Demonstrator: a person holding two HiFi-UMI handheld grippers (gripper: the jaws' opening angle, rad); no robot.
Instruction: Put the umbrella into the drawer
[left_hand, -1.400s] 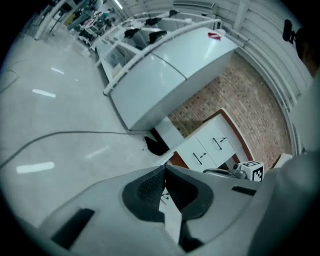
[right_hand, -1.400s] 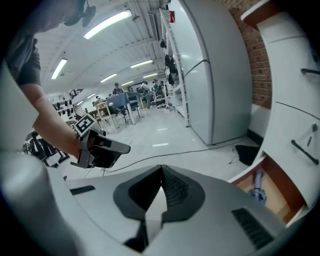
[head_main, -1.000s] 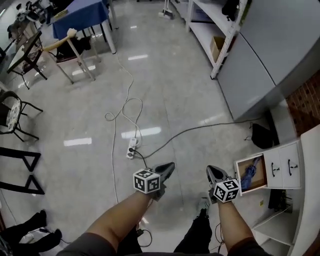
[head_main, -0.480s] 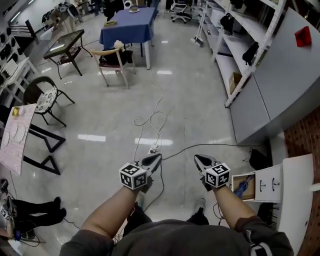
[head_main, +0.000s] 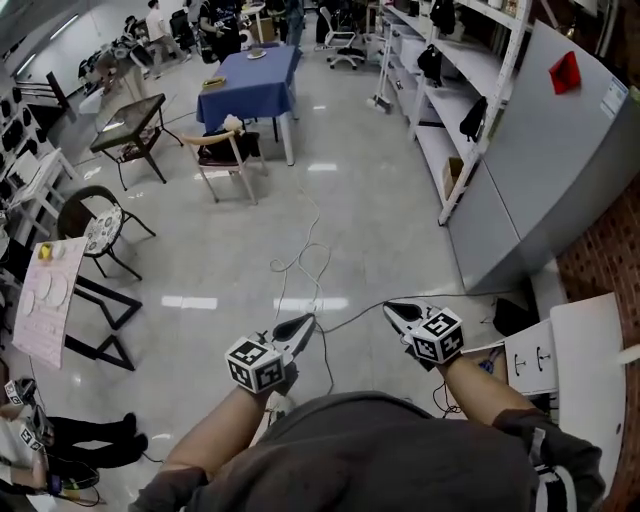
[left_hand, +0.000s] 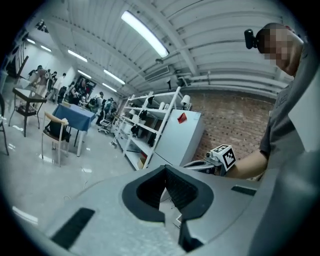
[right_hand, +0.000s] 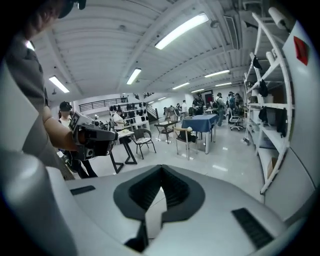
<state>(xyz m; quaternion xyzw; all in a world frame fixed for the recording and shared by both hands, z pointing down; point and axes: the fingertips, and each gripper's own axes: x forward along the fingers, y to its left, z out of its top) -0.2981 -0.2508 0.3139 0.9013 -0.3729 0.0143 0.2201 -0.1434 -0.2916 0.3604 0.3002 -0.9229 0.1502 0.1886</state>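
while both are closed and empty, left gripper (head_main: 306, 321), right gripper (head_main: 390, 308), drawer cabinet (head_main: 536, 362) beside it

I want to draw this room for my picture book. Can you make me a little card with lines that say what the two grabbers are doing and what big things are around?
Left gripper: shut, holding nothing, held over the floor
Right gripper: shut, holding nothing, beside the left one
White drawer cabinet: low at the right of the head view
Umbrella: cannot be made out
Table with blue cloth: far across the room
White cable: looped on the shiny grey floor
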